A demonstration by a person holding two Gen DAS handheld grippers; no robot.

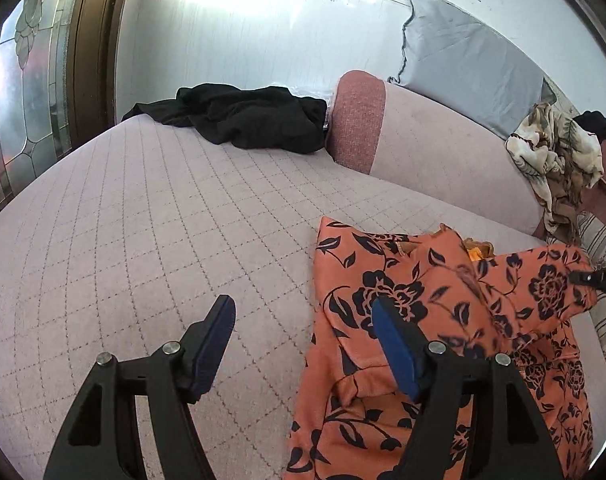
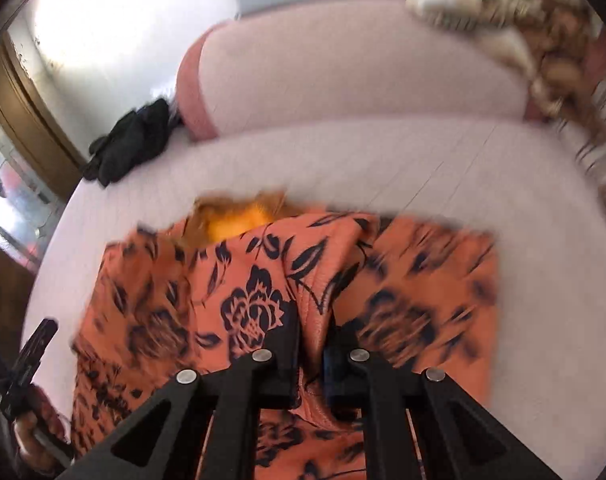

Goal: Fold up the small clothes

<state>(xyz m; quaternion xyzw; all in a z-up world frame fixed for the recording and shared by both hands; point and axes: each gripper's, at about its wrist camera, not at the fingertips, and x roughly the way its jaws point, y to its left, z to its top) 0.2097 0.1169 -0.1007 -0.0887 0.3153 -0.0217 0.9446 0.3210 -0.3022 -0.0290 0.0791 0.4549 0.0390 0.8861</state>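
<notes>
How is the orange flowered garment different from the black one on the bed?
The orange flowered garment lies near, spread partly flat, with a fold pinched in the right gripper; the black garment lies far off in a crumpled heap, untouched. The orange one carries dark flowers; the black one is plain. Both rest on the quilted bed cover.

Left gripper (image 1: 303, 316): black arms with blue pads, jaws standing apart, nothing between them; left pad over bare sofa seat, right pad over the garment's left part.
Orange garment (image 1: 403, 280) with black flower print: near right, rumpled on the seat, one fold raised at its right edge, where the tip of the right gripper (image 1: 583, 277) meets it.
Sofa seat (image 1: 143, 220): pale pink, quilted in diamonds.
Black cloth (image 1: 247, 118): heaped, far left of centre.
Backrest (image 1: 423, 140): pink, far right.
Grey cushion (image 1: 463, 60): above the backrest.
Cream and brown patterned cloth (image 1: 555, 156): draped, far right.
</notes>
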